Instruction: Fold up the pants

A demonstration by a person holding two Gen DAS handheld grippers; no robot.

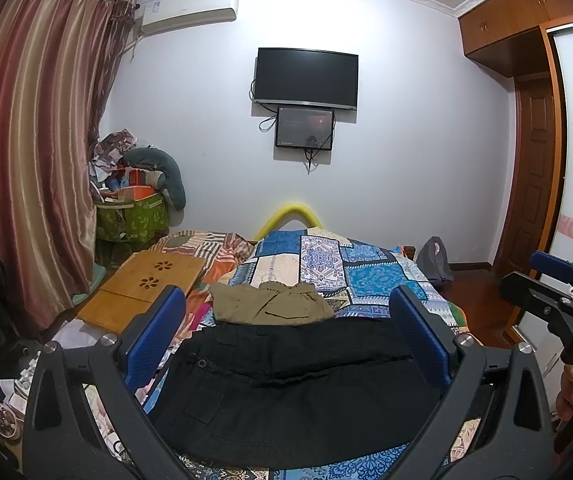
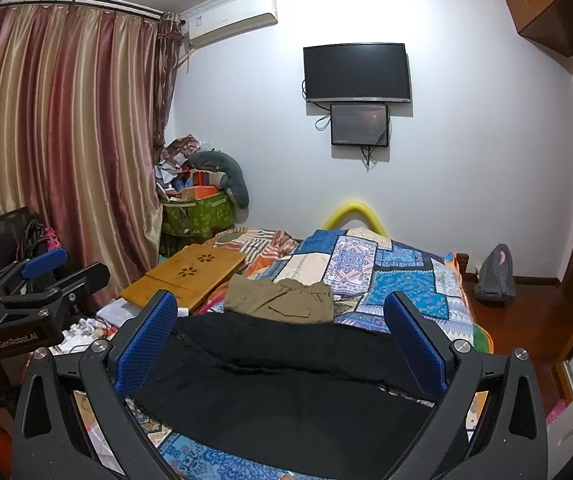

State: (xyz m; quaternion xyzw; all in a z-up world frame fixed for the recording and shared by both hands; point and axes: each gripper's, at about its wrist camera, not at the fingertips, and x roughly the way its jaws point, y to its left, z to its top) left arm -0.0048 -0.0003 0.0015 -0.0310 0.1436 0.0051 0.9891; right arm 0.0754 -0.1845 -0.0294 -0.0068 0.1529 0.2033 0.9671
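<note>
The black pants (image 1: pixel 286 384) lie flat across the near end of the bed (image 1: pixel 366 276), on its blue patchwork quilt, at 6 o'clock in both wrist views; the cloth is dark and matte, with a buttoned pocket flap near the left side and a crease running across the middle; a second, khaki pair (image 1: pixel 270 304) lies folded just beyond it, toward 12 o'clock, edges touching. The left gripper (image 1: pixel 286 336) hovers over the black pants with its blue pads spread wide, holding nothing; the right gripper (image 2: pixel 282 340) is likewise wide and empty. At 10 o'clock a green fabric bin (image 1: pixel 134 216) stands by the curtain (image 1: pixel 34 152), heaped with boxes, papers and a grey cushion; a wooden lap tray (image 1: pixel 146 284) lies on the bed below it.
</note>
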